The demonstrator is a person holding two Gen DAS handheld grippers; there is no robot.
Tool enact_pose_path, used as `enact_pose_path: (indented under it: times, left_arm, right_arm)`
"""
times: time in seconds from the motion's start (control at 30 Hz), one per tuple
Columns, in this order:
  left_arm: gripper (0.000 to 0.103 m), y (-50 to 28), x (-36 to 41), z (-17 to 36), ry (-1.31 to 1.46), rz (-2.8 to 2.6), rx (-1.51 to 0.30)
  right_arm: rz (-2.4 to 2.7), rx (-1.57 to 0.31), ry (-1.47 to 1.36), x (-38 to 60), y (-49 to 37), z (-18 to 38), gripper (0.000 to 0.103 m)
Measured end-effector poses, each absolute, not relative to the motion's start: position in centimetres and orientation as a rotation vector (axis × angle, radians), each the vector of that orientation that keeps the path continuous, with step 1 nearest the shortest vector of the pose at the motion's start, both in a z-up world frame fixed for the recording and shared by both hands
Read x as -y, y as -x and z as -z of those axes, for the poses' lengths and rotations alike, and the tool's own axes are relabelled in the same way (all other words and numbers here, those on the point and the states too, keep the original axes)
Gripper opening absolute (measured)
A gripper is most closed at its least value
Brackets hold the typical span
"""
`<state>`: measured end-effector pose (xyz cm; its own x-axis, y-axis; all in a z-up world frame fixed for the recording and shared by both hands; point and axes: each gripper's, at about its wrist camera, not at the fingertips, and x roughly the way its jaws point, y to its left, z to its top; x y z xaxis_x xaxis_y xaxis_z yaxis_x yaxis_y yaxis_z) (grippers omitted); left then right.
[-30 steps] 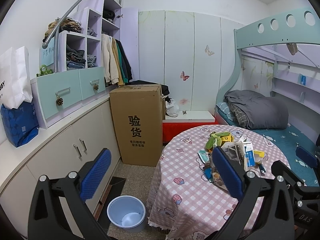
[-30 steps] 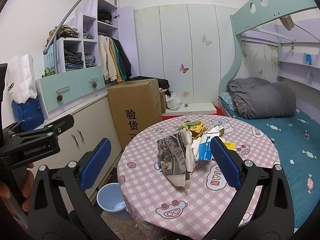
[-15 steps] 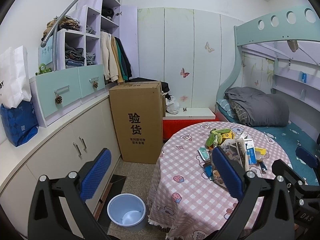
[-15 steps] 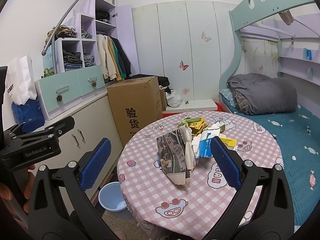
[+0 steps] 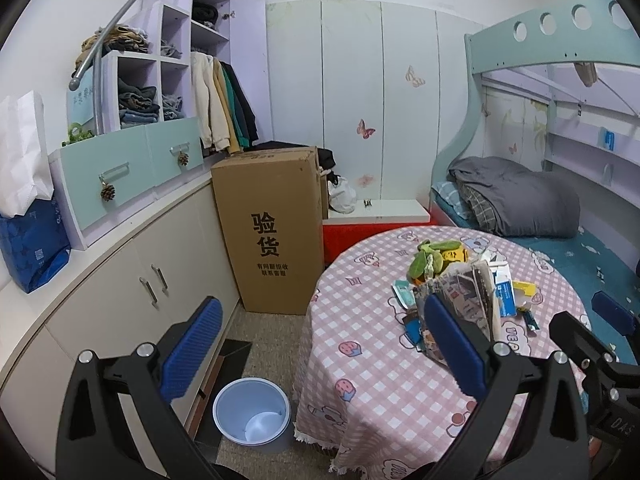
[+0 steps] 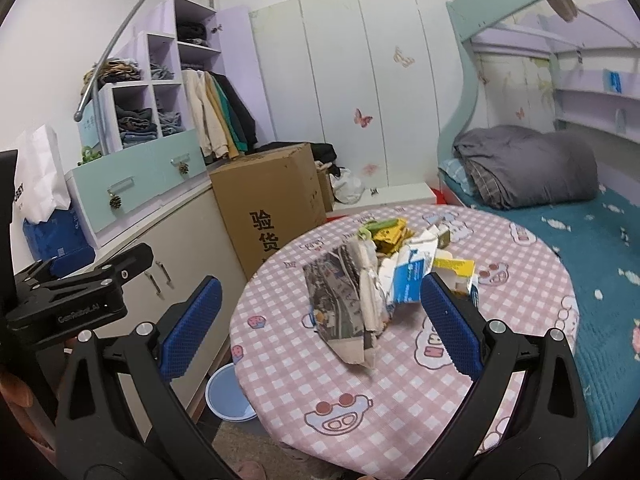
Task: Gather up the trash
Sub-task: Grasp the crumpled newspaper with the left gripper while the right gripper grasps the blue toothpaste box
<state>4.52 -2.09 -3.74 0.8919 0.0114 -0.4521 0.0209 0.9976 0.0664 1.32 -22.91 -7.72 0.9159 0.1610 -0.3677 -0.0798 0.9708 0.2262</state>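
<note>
While both claws are hanging above the room, neither is gripping anything. Left claw [image 5: 318, 346] is standing wide open, blue ribbed pads [image 5: 191, 348] spread far apart, nothing between them and nothing touching them. Right claw [image 6: 318, 322] is likewise gaping fully, its blue pads [image 6: 450, 322] bare; it is hovering over the near half of the round tabletop with the pink-and-white checked cloth [image 6: 400, 380].

Trash is lying in one heap around the middle of that tabletop: a crumpled folded newspaper [image 6: 346, 312], a torn white-and-blue carton [image 6: 412, 276], a yellow cardboard box [image 6: 456, 266], yellow and green wrappers [image 6: 386, 232] at the far side. From the left wrist view the same heap [image 5: 464, 280] is sitting behind the right-hand pad, not in contact with it.

A pale blue plastic bin [image 5: 252, 410] is standing on the floor, upright and open, just beside the tabletop's edge, near the cream cabinets [image 5: 132, 304]. A tall brown cardboard box [image 5: 270, 232] is standing beyond it.
</note>
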Motion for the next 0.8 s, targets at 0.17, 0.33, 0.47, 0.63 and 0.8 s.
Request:
enact_pose_path:
  times: [0.17, 0.33, 0.47, 0.63, 0.8]
  left_arm:
    - [0.099, -5.9, 3.6, 5.1, -0.085, 0.029, -0.525]
    - [0.099, -8.0, 5.8, 6.7, -0.088, 0.069, -0.595]
    - [0.099, -9.5, 8.6, 8.2, -0.087, 0.115, -0.647]
    - [0.099, -11.2, 13.2, 10.3, -0.142, 0.153, -0.691]
    - [0.099, -13.3, 16.5, 11.7, -0.158, 0.148, -0.723]
  right_arm:
    - [-0.098, -0.424, -0.239, 24.2, -2.0, 9.0, 0.097]
    - [-0.038, -0.450, -0.285, 26.8, -3.1, 10.5, 0.097]
    - [0.022, -0.473, -0.318, 29.1, -3.9, 11.9, 0.097]
    - [0.057, -0.496, -0.397, 33.0, -5.0, 13.4, 0.097]
    - [0.052, -0.521, -0.447, 35.6, -6.4, 14.7, 0.097]
